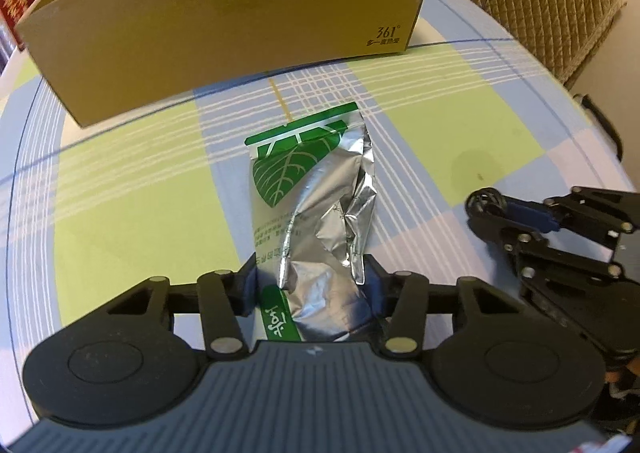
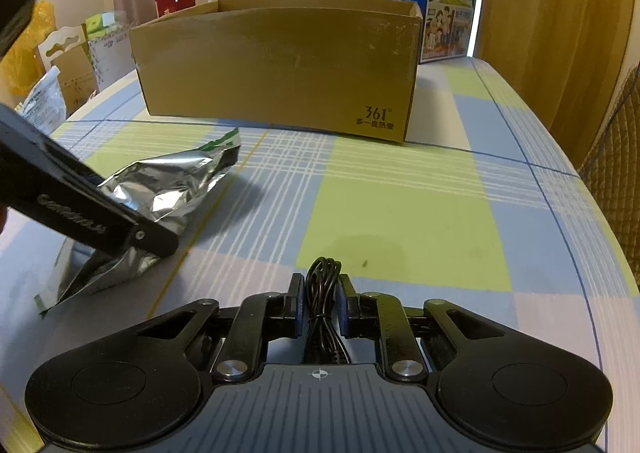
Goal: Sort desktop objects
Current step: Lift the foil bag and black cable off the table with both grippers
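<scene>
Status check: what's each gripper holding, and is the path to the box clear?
Left gripper shut on foil pouch. Right gripper shut on bundled black cable. Cardboard box ahead on table, open top. Nothing between.

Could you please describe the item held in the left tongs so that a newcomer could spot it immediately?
Start at the open cardboard box on the checked tablecloth. In front of it lies a crumpled silver foil pouch, gripped at its near end by the left tongs. Its green leaf print sets it apart from the black coiled cable in the right tongs.
</scene>
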Motion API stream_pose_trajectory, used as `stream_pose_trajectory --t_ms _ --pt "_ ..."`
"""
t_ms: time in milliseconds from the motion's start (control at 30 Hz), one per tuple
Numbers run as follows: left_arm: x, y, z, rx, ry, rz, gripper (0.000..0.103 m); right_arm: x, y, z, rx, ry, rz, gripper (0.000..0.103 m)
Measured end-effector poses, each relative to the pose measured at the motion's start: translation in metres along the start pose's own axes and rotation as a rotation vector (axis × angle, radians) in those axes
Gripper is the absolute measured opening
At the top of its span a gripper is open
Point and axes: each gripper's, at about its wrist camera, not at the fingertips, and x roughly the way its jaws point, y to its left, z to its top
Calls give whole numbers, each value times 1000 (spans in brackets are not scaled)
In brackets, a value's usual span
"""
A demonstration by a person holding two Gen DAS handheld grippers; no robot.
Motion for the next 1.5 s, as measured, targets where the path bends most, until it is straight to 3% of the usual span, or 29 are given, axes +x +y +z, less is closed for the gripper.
stream_pose_trajectory --t_ms 733,1100,1500 --pt "-29 -10 -16 -53 -39 -20 45 -26 -3 2 66 -21 1 6" --pt "-58 -18 -16 -62 -79 -19 45 -60 -2 21 100 -73 0 6" --pt "-90 -19 -19 -101 -133 11 45 -81 6 41 102 -94 53 6"
